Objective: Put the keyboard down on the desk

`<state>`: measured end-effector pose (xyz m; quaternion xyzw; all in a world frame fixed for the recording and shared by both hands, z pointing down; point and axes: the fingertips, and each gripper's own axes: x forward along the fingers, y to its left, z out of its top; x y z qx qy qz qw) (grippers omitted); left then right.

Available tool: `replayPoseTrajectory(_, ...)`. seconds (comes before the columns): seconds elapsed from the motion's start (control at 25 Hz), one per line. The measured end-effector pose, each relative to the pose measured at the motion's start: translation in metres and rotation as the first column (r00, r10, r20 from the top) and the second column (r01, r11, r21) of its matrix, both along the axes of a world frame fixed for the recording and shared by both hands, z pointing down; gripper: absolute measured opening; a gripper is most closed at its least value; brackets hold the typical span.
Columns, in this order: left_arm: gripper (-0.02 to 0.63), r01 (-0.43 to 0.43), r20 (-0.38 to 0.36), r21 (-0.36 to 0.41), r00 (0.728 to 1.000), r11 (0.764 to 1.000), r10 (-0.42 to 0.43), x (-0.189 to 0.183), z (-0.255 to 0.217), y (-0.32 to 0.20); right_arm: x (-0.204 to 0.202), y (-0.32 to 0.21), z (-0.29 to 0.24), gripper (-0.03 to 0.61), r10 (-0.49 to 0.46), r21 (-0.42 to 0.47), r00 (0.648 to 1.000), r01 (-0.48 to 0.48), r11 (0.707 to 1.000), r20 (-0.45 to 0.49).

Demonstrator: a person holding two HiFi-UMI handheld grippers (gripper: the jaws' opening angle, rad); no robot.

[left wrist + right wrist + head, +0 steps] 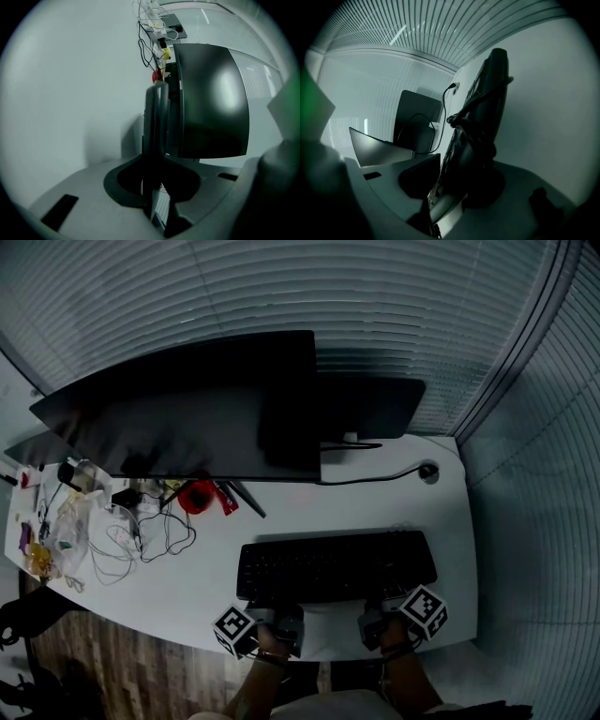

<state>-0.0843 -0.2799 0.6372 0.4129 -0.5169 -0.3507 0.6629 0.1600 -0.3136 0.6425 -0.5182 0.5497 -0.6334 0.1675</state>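
The black keyboard [336,565] lies flat on the white desk [309,512], near its front edge. My left gripper [279,610] is at the keyboard's near left corner and my right gripper [380,613] at its near right corner. In the left gripper view the keyboard [157,122] runs edge-on between the jaws of the left gripper [157,187], which are shut on it. In the right gripper view the keyboard [480,122] sits between the jaws of the right gripper [450,187], with a dark gap on one side; they stand open.
A large dark monitor [187,418] and a second one [370,404] stand behind the keyboard. Tangled cables [141,535], a red object [197,495] and small clutter fill the desk's left end. A cable runs to a grommet [428,471] at the back right. Blinds cover the far wall.
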Motion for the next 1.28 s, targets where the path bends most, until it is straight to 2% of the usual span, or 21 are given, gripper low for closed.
replayPoseTrajectory(0.16,0.089,0.004,-0.004,0.002,1.0,1.0,-0.004,0.0,0.002,-0.001,0.001,0.006,-0.003,0.169,0.007,-0.006,1.0,-0.007,1.0,0.009)
replayPoseTrajectory(0.4,0.089,-0.003,0.001,0.006,1.0,1.0,0.003,-0.002,0.003,-0.001,0.006,0.019,-0.006,0.17,0.021,-0.013,1.0,-0.021,1.0,0.005)
replayPoseTrajectory(0.84,0.089,-0.048,0.023,0.002,0.999,0.999,0.048,-0.001,0.006,0.001,-0.001,0.058,-0.008,0.17,-0.06,-0.032,0.998,0.059,0.998,-0.024)
replayPoseTrajectory(1.04,0.089,-0.105,0.068,-0.02,0.992,0.994,0.106,0.001,0.01,0.003,-0.002,0.068,-0.013,0.17,-0.113,-0.011,0.991,0.112,0.994,-0.073)
replayPoseTrajectory(1.28,0.098,-0.171,0.101,-0.031,0.98,0.985,0.173,0.005,0.012,0.009,-0.001,0.079,-0.019,0.17,-0.123,-0.009,0.989,0.123,0.992,-0.08)
